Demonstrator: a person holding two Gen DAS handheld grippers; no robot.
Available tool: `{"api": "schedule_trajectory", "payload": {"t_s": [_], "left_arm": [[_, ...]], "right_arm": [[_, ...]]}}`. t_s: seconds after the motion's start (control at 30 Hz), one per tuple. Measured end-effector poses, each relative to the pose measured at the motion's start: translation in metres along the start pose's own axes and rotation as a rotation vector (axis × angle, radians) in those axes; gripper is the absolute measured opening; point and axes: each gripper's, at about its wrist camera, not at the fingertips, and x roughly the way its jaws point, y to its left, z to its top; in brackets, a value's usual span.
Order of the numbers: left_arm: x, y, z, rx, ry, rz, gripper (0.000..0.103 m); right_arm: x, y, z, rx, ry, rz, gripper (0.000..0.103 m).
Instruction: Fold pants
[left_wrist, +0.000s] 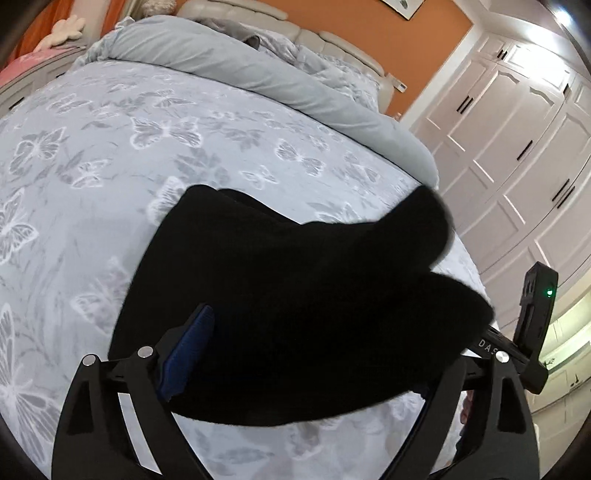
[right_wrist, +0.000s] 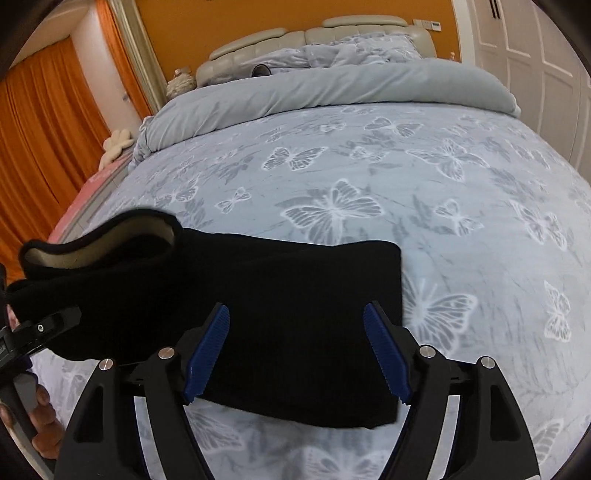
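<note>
Black pants (left_wrist: 295, 295) lie folded in a thick bundle on the butterfly-print bedspread (left_wrist: 92, 166). In the left wrist view my left gripper (left_wrist: 295, 354) is open, its left blue pad (left_wrist: 188, 354) beside the bundle; the right pad is hidden under raised cloth. In the right wrist view the pants (right_wrist: 277, 295) lie flat at right, while their left end lifts up, showing a beige lining (right_wrist: 110, 236). My right gripper (right_wrist: 297, 354) is open, blue pads (right_wrist: 207, 354) astride the bundle's near edge. The left gripper's body (right_wrist: 33, 332) shows at the left edge.
A rolled grey duvet (right_wrist: 332, 88) and pillows lie at the bed's head before a padded headboard (right_wrist: 314, 35). White wardrobe doors (left_wrist: 517, 147) stand to the right of the bed. Orange curtains (right_wrist: 44, 129) hang at left. The bedspread (right_wrist: 443, 221) stretches beyond the pants.
</note>
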Motion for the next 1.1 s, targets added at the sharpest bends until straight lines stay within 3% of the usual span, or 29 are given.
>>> {"api": "schedule_trajectory", "payload": {"t_s": [0.1, 0.13, 0.2, 0.23, 0.43, 0.53, 0.7, 0.77, 0.8, 0.83, 0.87, 0.97, 1.1], "left_arm": [[0.021, -0.007, -0.008, 0.069, 0.029, 0.080, 0.088], [0.031, -0.012, -0.015, 0.072, 0.101, 0.073, 0.087], [0.030, -0.021, -0.026, 0.108, 0.167, 0.055, 0.089], [0.028, -0.028, -0.034, 0.146, 0.187, 0.041, 0.095], [0.009, -0.044, -0.082, 0.281, 0.255, 0.048, 0.096], [-0.011, -0.032, -0.096, 0.324, 0.216, 0.099, 0.096], [-0.036, -0.003, -0.084, 0.349, 0.089, 0.289, 0.096], [-0.041, 0.007, -0.075, 0.323, 0.060, 0.352, 0.096], [-0.043, 0.013, -0.069, 0.308, 0.045, 0.377, 0.096], [-0.046, 0.019, -0.062, 0.291, 0.022, 0.414, 0.096], [-0.047, 0.024, -0.056, 0.278, 0.009, 0.441, 0.096], [-0.054, 0.038, -0.037, 0.229, -0.043, 0.513, 0.096], [-0.065, 0.050, -0.023, 0.161, -0.085, 0.517, 0.097]], "right_arm": [[0.009, 0.008, 0.000, 0.019, 0.018, 0.008, 0.073], [0.011, 0.010, -0.001, 0.025, 0.023, 0.012, 0.073], [0.015, 0.013, -0.002, 0.038, 0.039, 0.033, 0.073], [0.016, 0.015, -0.004, 0.038, 0.047, 0.044, 0.073], [0.023, 0.018, -0.010, 0.014, 0.095, 0.070, 0.073], [0.028, 0.017, -0.017, 0.017, 0.140, 0.120, 0.073], [0.052, 0.031, -0.029, 0.048, 0.215, 0.218, 0.076], [0.061, 0.045, -0.031, 0.043, 0.193, 0.234, 0.079], [0.065, 0.052, -0.031, 0.024, 0.181, 0.244, 0.077], [0.069, 0.062, -0.030, -0.014, 0.169, 0.239, 0.060], [0.075, 0.074, -0.028, -0.056, 0.168, 0.233, 0.035], [0.066, 0.088, -0.008, -0.039, 0.134, 0.267, 0.026], [-0.007, 0.095, 0.047, -0.106, -0.081, 0.250, 0.025]]}}
